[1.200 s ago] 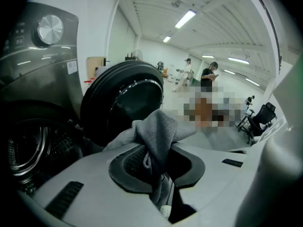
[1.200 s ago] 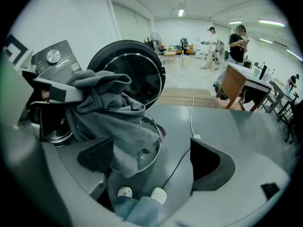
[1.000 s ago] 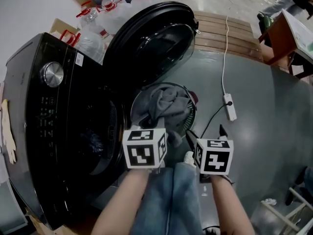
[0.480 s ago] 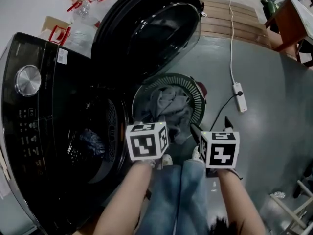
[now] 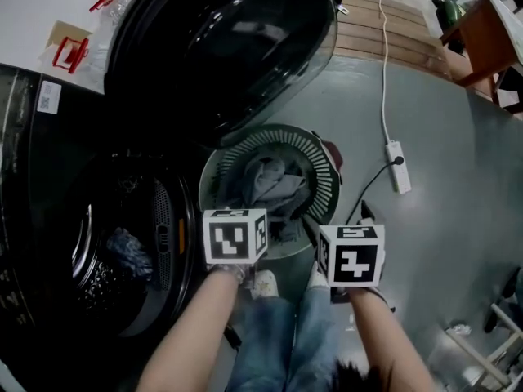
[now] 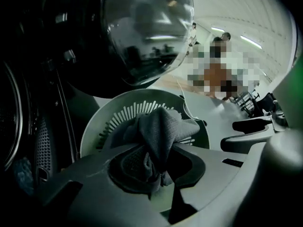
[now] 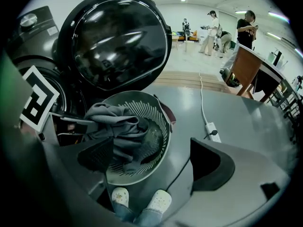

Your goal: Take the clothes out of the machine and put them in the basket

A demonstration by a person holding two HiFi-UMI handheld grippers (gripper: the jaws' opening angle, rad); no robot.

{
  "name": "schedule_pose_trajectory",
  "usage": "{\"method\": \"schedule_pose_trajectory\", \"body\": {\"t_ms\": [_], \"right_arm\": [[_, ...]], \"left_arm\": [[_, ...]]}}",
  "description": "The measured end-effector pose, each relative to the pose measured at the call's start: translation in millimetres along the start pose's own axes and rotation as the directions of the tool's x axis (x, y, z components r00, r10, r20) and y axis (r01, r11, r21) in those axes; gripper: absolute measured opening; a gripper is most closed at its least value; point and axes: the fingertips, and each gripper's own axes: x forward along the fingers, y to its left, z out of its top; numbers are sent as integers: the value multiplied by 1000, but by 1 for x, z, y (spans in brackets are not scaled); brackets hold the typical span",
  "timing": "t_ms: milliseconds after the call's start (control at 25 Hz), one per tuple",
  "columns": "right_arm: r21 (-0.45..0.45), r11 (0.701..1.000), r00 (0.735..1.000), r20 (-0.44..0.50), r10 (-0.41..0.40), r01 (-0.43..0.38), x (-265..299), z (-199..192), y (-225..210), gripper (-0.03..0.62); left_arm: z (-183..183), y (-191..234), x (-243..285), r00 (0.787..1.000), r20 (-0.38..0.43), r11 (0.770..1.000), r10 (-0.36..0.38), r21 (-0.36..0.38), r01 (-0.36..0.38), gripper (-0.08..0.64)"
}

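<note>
The grey garment (image 6: 161,126) is pinched in my left fingers (image 6: 124,163), which are closed tight on a fold of it. The rest rises ahead of them and drapes down into the basket (image 6: 118,109) just beyond and below, so I judge it is placed for letting go. My right fingers (image 7: 97,156) stand wide apart with nothing in them, the basket showing between, free for the next grab. Left of my left fingers the machine (image 5: 49,243) gapes, door (image 5: 237,47) swung up ahead, with a blue piece (image 5: 127,251) waiting inside
</note>
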Motion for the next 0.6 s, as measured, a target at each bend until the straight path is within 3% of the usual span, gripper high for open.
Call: {"method": "schedule_pose_trajectory", "body": {"t_ms": [280, 400, 480, 520, 600], "right_arm": [[24, 999, 1000, -9, -21, 21, 31, -5, -12, 494], [20, 1000, 1000, -14, -23, 23, 33, -5, -12, 491], [14, 1000, 999, -22, -23, 23, 33, -6, -12, 489], [9, 1000, 999, -25, -23, 23, 33, -6, -11, 489], [-2, 1000, 1000, -24, -20, 20, 32, -4, -9, 488]], "left_arm": [[-15, 10, 41, 999, -38, 1000, 11, 30, -10, 74], [-14, 14, 45, 999, -32, 999, 33, 5, -33, 130], [-11, 15, 44, 999, -18, 999, 38, -21, -39, 248], [-10, 16, 44, 999, -14, 999, 38, -36, -39, 368], [-10, 18, 44, 999, -17, 997, 43, -59, -44, 457]]}}
